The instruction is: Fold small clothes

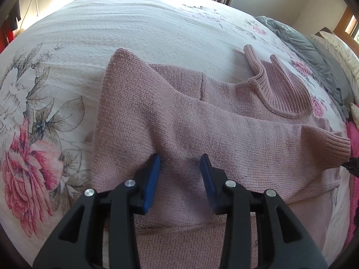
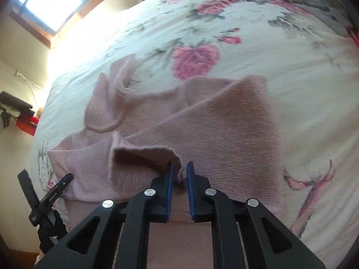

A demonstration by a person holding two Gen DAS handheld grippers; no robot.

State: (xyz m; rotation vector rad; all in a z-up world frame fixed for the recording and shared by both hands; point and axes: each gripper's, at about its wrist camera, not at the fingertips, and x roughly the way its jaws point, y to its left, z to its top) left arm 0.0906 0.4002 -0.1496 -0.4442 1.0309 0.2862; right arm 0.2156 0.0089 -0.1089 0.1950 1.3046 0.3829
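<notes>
A pink knitted sweater lies flat on a floral bedspread, its ribbed turtleneck collar pointing away. One sleeve is folded across the body, ending in a ribbed cuff. My left gripper hovers open just over the folded sleeve, with nothing between its blue pads. In the right wrist view, my right gripper is shut on the edge of the sleeve cuff, which stands lifted off the sweater. The collar lies to the upper left.
A grey blanket and pale pillows are heaped at the far right of the bed, with bright pink fabric at the right edge. A window and a wall shelf with a red item are beyond the bed.
</notes>
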